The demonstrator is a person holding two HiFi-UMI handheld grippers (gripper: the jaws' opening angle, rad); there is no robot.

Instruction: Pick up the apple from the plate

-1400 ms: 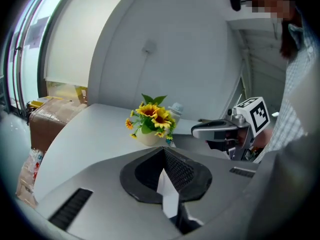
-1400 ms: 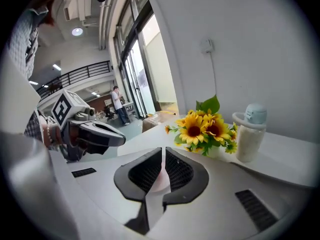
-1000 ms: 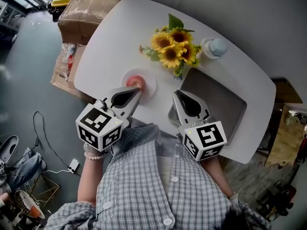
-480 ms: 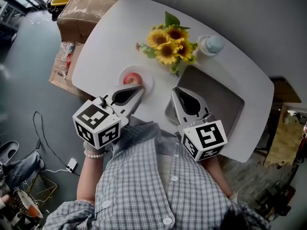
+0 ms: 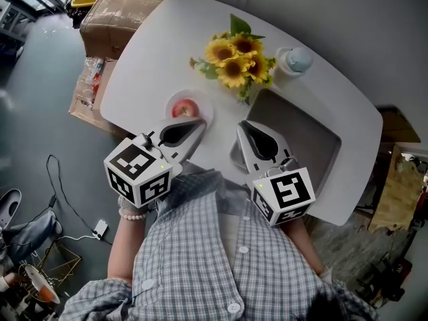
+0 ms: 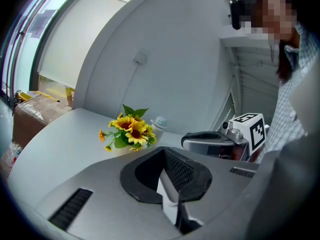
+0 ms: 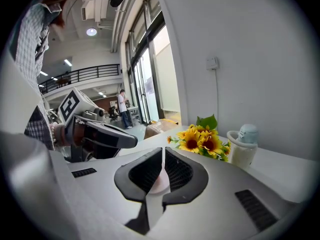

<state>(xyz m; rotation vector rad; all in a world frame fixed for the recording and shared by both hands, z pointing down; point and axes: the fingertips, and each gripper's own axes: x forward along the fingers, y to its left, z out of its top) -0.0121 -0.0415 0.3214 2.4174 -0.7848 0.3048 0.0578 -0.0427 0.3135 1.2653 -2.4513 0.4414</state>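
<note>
Closest to the head camera, a person in a checked shirt [image 5: 200, 259] holds both tools out over the near edge of a white table [image 5: 147, 65]. On the left, the left gripper [image 5: 198, 122] has its jaws pressed together with nothing between them, and its tips show at the near rim of a small pink plate [image 5: 207, 103]. The apple [image 5: 185, 108] sits in the middle of that plate, just beyond the tips and untouched. To the right, the right gripper [image 5: 242, 124] is likewise closed and empty, with its tips by the near left corner of a grey tray [image 5: 301, 139]. Beyond the plate and tray stands a bunch of sunflowers [image 5: 234, 62], with a white cup [image 5: 293, 62] just beside it. Past the table's far left edge lies a cardboard box [image 5: 114, 15] on the floor.
</note>
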